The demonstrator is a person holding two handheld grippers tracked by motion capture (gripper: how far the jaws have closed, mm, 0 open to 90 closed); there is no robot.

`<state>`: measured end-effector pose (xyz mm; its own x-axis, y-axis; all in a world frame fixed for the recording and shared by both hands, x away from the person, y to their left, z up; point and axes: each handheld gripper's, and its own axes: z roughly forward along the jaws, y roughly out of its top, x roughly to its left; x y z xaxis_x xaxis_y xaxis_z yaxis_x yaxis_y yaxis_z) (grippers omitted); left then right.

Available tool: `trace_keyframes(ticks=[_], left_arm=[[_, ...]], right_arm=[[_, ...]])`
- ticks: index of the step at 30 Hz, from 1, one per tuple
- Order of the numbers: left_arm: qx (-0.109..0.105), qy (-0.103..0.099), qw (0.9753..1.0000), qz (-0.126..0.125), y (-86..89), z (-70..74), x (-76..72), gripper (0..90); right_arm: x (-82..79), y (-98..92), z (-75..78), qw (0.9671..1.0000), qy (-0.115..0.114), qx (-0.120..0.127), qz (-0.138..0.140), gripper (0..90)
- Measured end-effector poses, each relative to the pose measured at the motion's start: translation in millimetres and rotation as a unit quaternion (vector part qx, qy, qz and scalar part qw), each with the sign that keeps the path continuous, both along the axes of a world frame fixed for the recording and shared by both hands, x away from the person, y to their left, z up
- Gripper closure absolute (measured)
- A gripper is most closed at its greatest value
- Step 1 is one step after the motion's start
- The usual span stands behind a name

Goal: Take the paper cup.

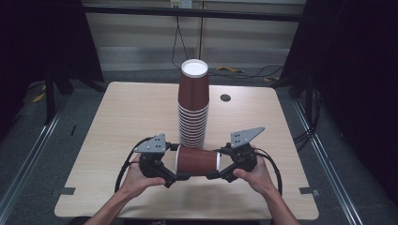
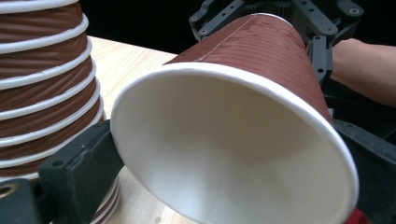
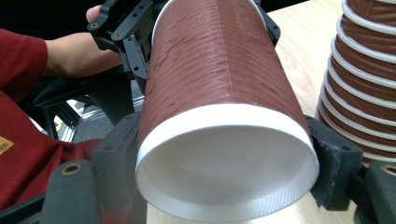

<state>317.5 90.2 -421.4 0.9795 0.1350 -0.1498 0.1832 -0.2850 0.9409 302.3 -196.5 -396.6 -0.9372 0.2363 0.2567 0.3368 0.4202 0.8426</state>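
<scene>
A single brown ribbed paper cup (image 1: 197, 161) with a white rim lies sideways in the air, just in front of a tall upside-down stack of the same cups (image 1: 193, 108). My left gripper (image 1: 178, 162) is shut on its open mouth end. My right gripper (image 1: 219, 161) is shut on its base end. In the left gripper view the cup's white inside (image 2: 224, 154) faces the camera between the two black jaws, with the stack (image 2: 42, 84) at the left. In the right gripper view the cup's white recessed base (image 3: 226, 172) sits between the jaws, with the stack (image 3: 364, 79) at the right.
The light wooden table (image 1: 126, 117) has a small black round hole (image 1: 225, 97) behind the stack on the right. Dark curtains and metal frame legs stand at both sides. Cables lie on the floor beyond the far edge.
</scene>
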Motion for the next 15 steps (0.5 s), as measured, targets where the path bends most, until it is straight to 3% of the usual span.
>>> trace_keyframes(ticks=[15], left_arm=[[-0.022,-0.005,0.9997,-0.007,-0.9,2.2,-3.6,3.1]], right_arm=[[0.9,-1.2,0.3,0.9997,0.005,0.020,0.016,24.4]])
